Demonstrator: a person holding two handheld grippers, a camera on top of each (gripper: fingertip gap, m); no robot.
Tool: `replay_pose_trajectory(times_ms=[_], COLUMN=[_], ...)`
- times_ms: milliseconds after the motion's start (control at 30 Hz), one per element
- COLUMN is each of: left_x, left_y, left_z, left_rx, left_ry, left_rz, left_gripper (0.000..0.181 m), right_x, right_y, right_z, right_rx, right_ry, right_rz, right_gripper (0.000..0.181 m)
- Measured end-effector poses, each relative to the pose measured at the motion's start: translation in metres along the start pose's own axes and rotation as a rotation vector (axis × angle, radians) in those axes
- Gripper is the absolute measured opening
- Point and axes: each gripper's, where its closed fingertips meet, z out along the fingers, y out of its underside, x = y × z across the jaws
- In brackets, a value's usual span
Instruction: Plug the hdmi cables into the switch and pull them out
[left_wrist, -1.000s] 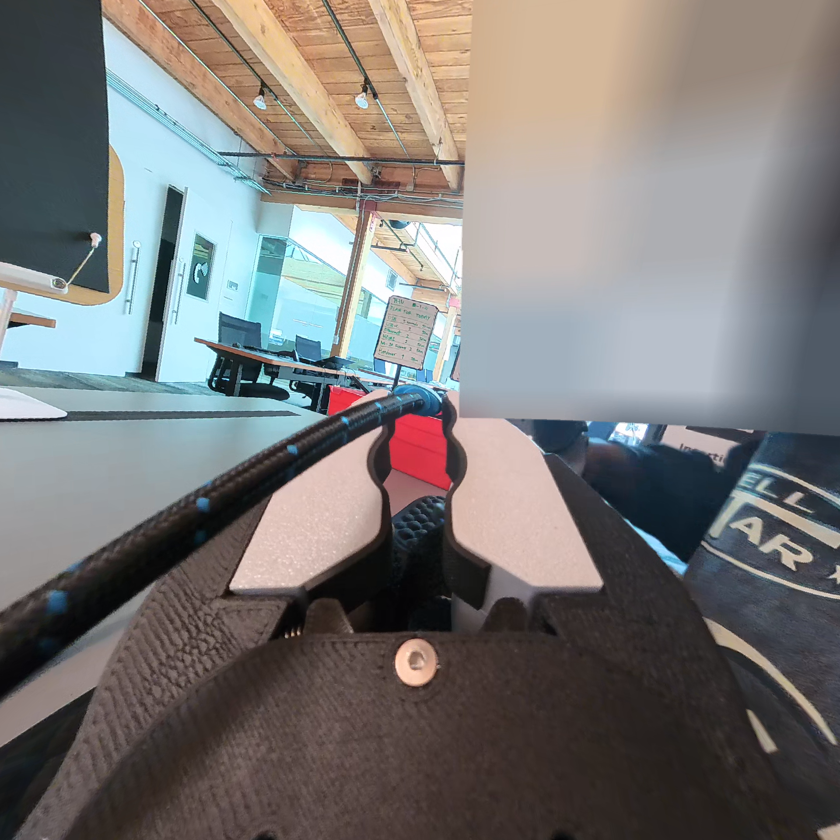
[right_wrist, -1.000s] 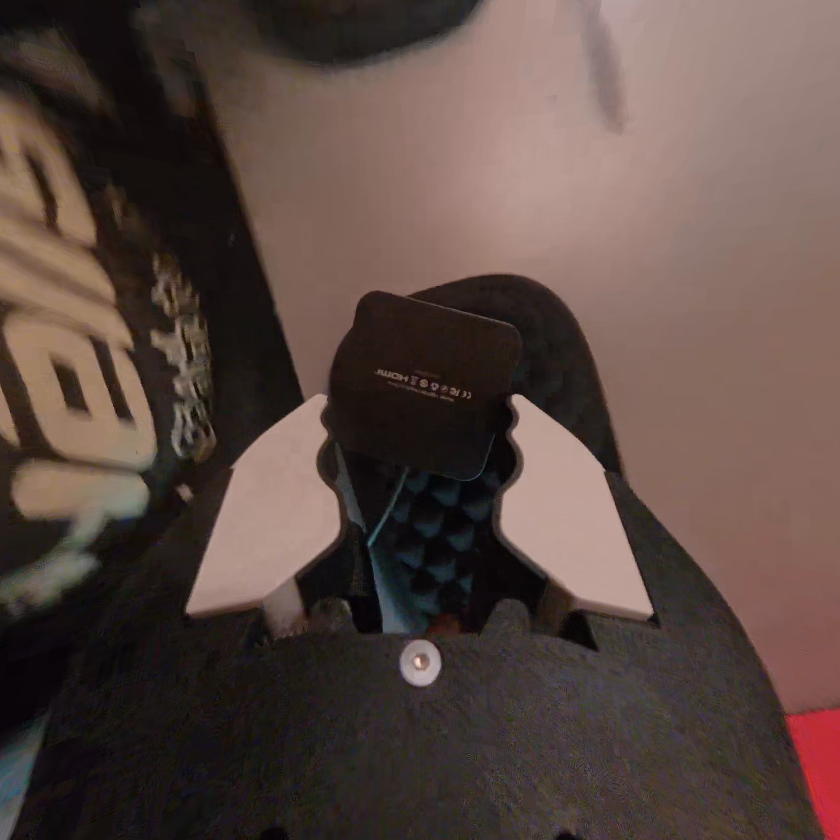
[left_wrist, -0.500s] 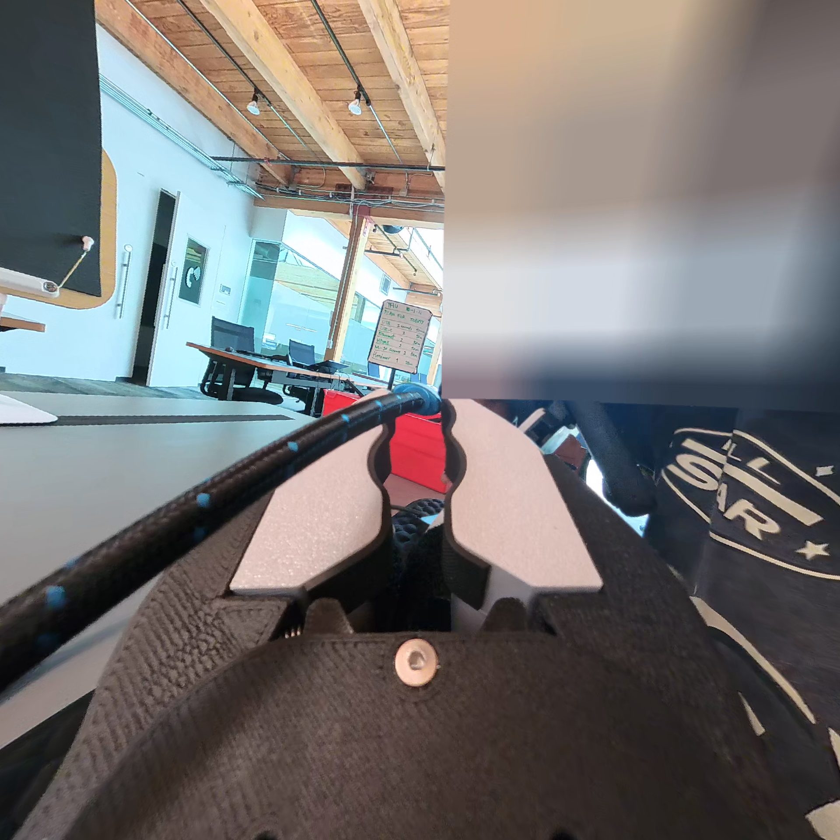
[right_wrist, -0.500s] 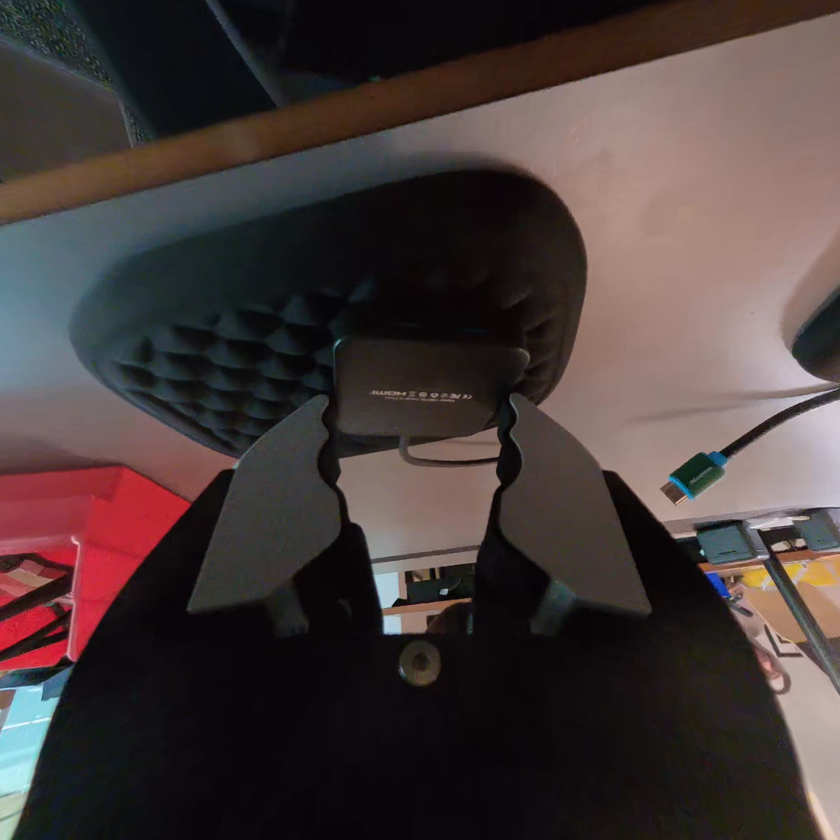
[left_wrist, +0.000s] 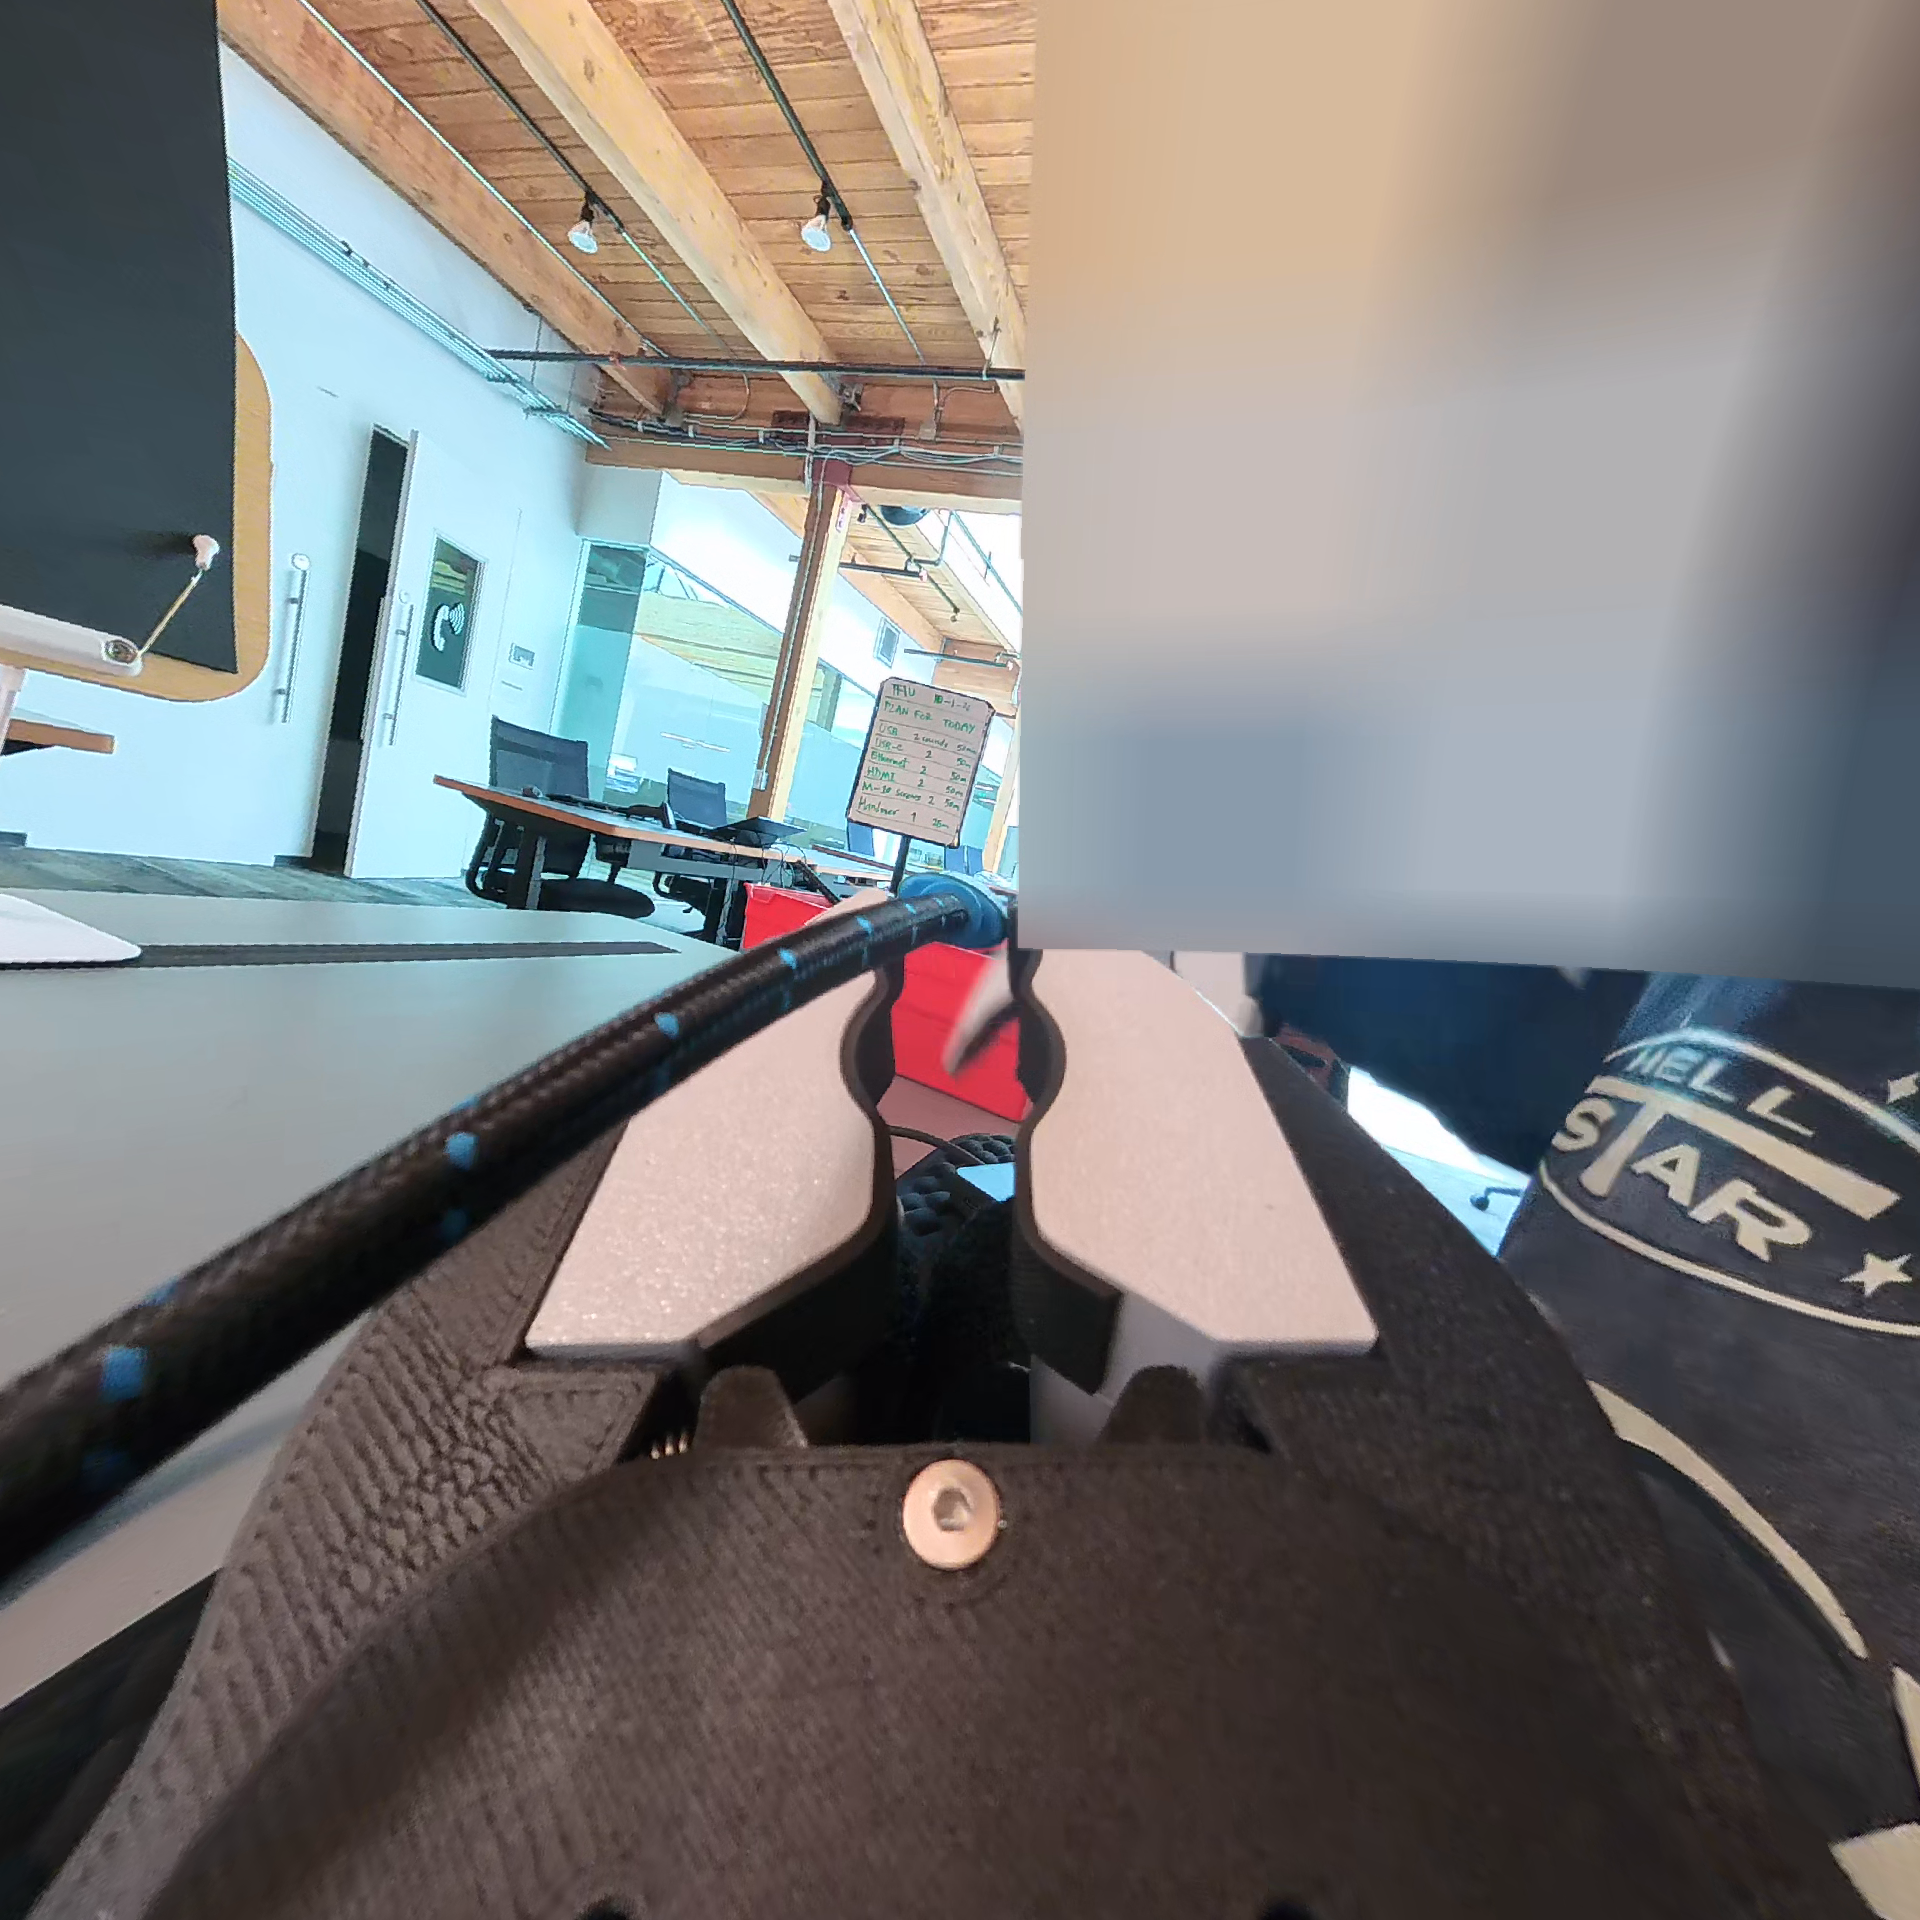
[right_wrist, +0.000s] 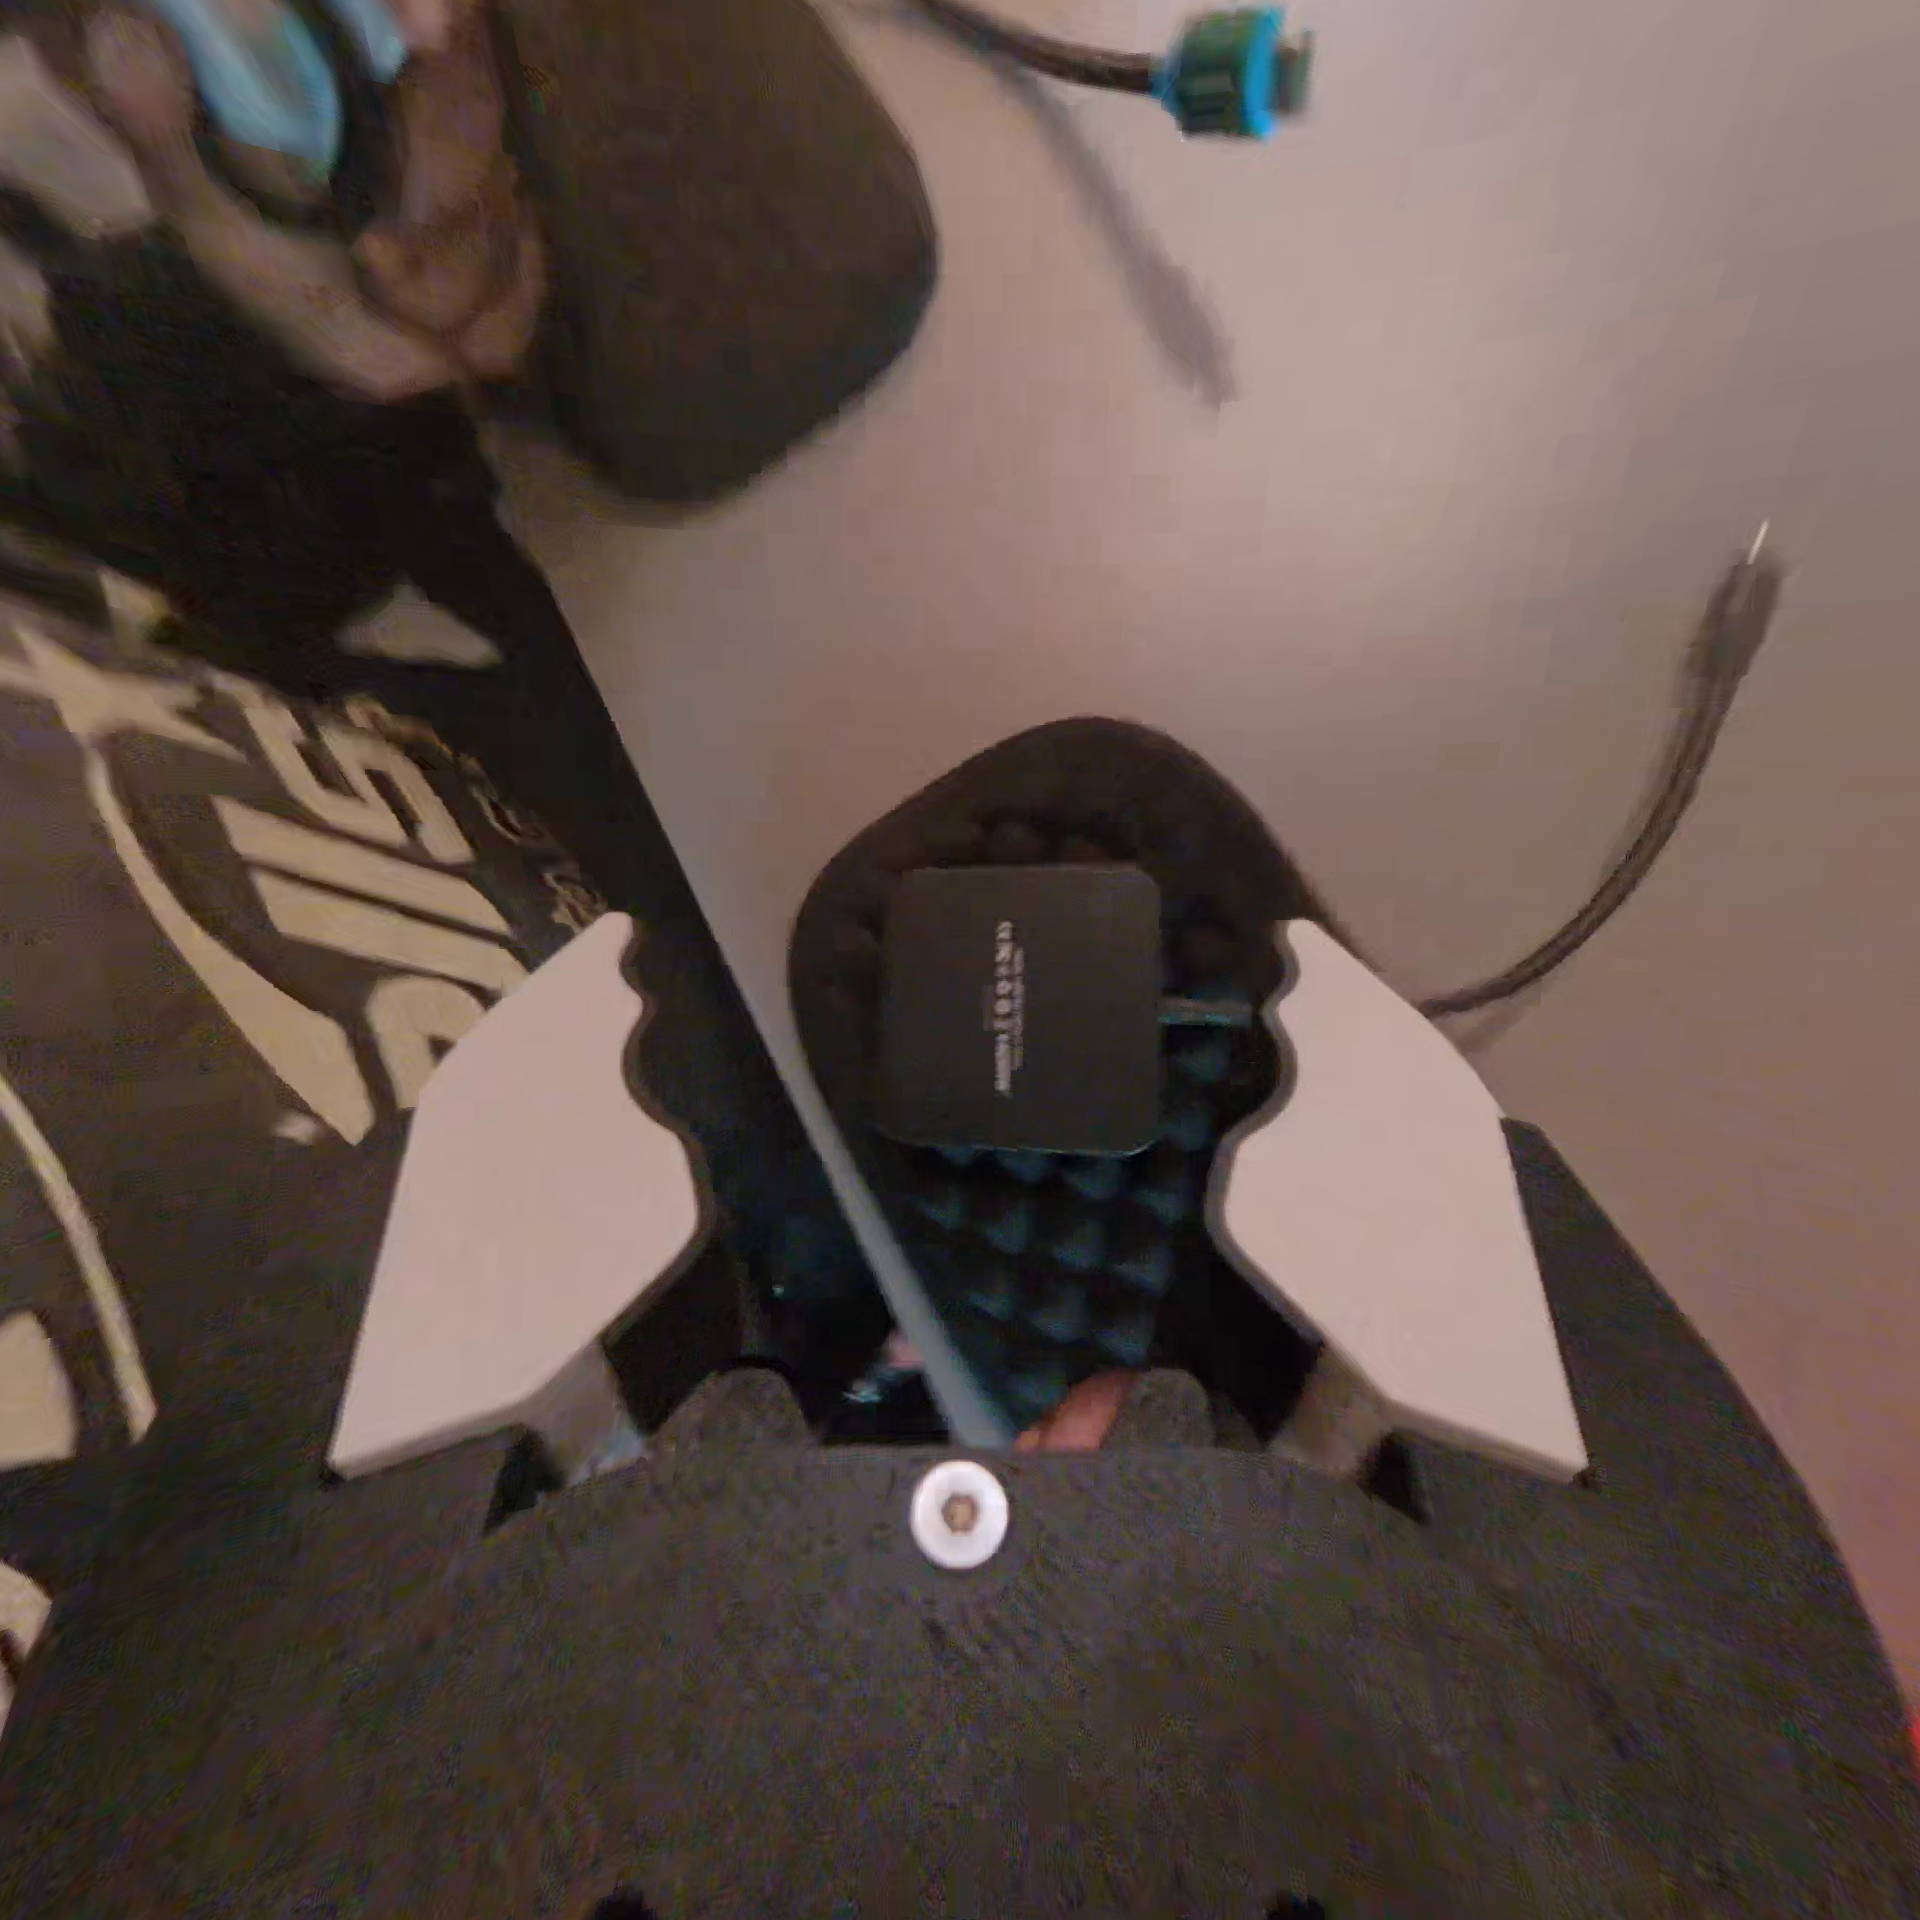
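An open-plan office with exposed timber ceiling beams (left_wrist: 727, 187), desks and a small handwritten signboard (left_wrist: 920, 764) stretches behind a pale grey table (left_wrist: 260, 1060), the work surface. The left gripper (left_wrist: 951, 987) is held low over that table, its pale fingers (left_wrist: 727, 1174) drawn narrow, with the blue end of a black braided cable flecked with blue (left_wrist: 582, 1091) at their tips; that cable sweeps back across the left finger toward the camera, though a blurred patch hides the very tip, so the grip itself cannot be confirmed. Beyond the table edge stands a red bin (left_wrist: 956, 997). In the right wrist view, the right gripper (right_wrist: 961, 977) hangs above the table (right_wrist: 1351, 520) with fingers (right_wrist: 540, 1174) spread wide and holding nothing. Between and just beyond its fingertips, the small black switch (right_wrist: 1023, 1008) rests on a dark egg-crate foam pad (right_wrist: 1039, 1268) near the table's edge. A second cable with a blue-green plug (right_wrist: 1216, 83) lies on the table well beyond the switch, and a thinner dark cable (right_wrist: 1621, 862) trails off to its right. A second dark pad (right_wrist: 727, 239) lies on the table farther off.
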Motion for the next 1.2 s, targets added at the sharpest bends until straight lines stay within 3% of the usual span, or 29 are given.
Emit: replay_pose_trajectory(times_ms=[33,167,267,333,533,700,967,1033,1133,1200], left_x=[0.0,0.0,0.0,0.001,0.008,0.021,0.021,0.024,0.031,0.029], left_y=[0.0,0.001,0.002,0.003,0.024,0.038,0.034,0.034,0.034,0.033], left_z=[0.0,0.0,0.001,0.001,0.01,0.016,0.016,0.015,0.013,0.012], left_rx=[0.0,-0.004,-0.013,-0.022,-0.161,-0.212,-0.175,-0.177,-0.186,-0.183], left_ry=[0.0,-0.002,-0.003,-0.003,0.026,0.076,0.096,0.125,0.164,0.153], left_rz=[-0.001,0.003,0.006,0.009,-0.082,-0.157,-0.245,-0.263,-0.244,-0.256], left_gripper=[0.018,0.018,0.017,0.018,0.017,0.016,0.015,0.014,0.014,0.014], right_x=[0.001,0.009,0.022,0.025,0.001,-0.016,-0.042,-0.045,-0.053,-0.047], right_y=[0.008,0.033,0.037,0.033,0.007,-0.014,-0.059,-0.061,-0.06,-0.062], right_z=[0.003,0.021,0.027,0.023,0.012,0.01,0.012,0.013,0.015,0.015], right_rx=[0.017,0.039,0.027,0.069,0.295,0.308,0.454,0.446,0.415,0.418], right_ry=[0.014,0.148,0.279,0.256,0.095,0.104,0.016,0.024,-0.083,-0.04], right_rz=[0.073,0.101,-0.059,-0.119,-0.359,-0.52,-0.427,-0.485,-0.45,-0.471], right_gripper=[0.107,0.101,0.082,0.074,0.073,0.073,0.072,0.072,0.072,0.072])
